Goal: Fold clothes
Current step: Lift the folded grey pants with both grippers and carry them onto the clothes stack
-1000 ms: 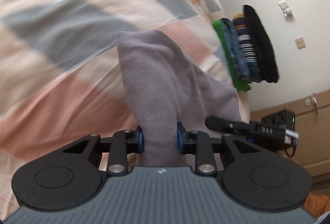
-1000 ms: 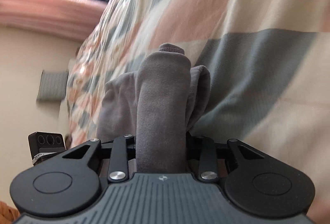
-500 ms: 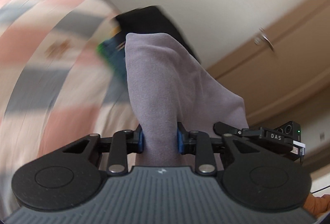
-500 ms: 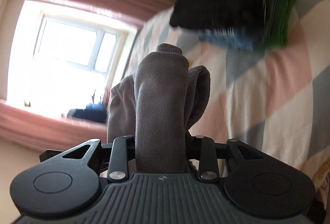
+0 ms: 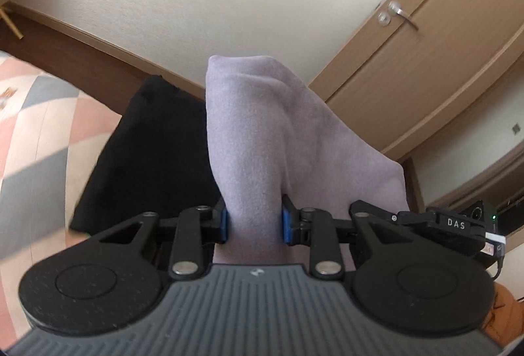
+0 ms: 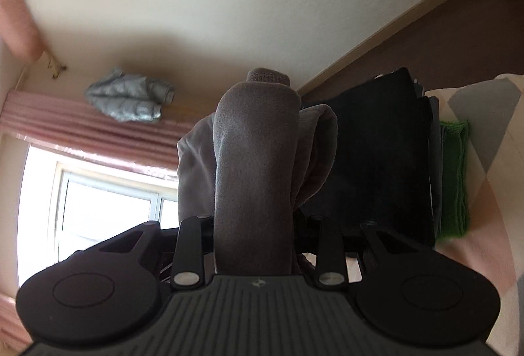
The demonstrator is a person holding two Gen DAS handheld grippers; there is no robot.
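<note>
Grey garment [image 5: 252,139] is up in the air, bunched, pinched by both the left gripper [image 5: 253,223] & right gripper [image 6: 255,225], near the folded stack [image 6: 386,152] on the bed [image 5: 39,133]. Best: keep both ends level & taut, lower it flat w/o twisting.

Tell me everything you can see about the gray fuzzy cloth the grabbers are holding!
The gray cloth looks soft and fleecy, pale lilac-gray in the left view and darker against the window in the right view. It is bunched into thick folds. The left gripper and right gripper each pinch a bundle of it, which sticks out past the fingers, with a ribbed hem at the tip in the right view.
</note>
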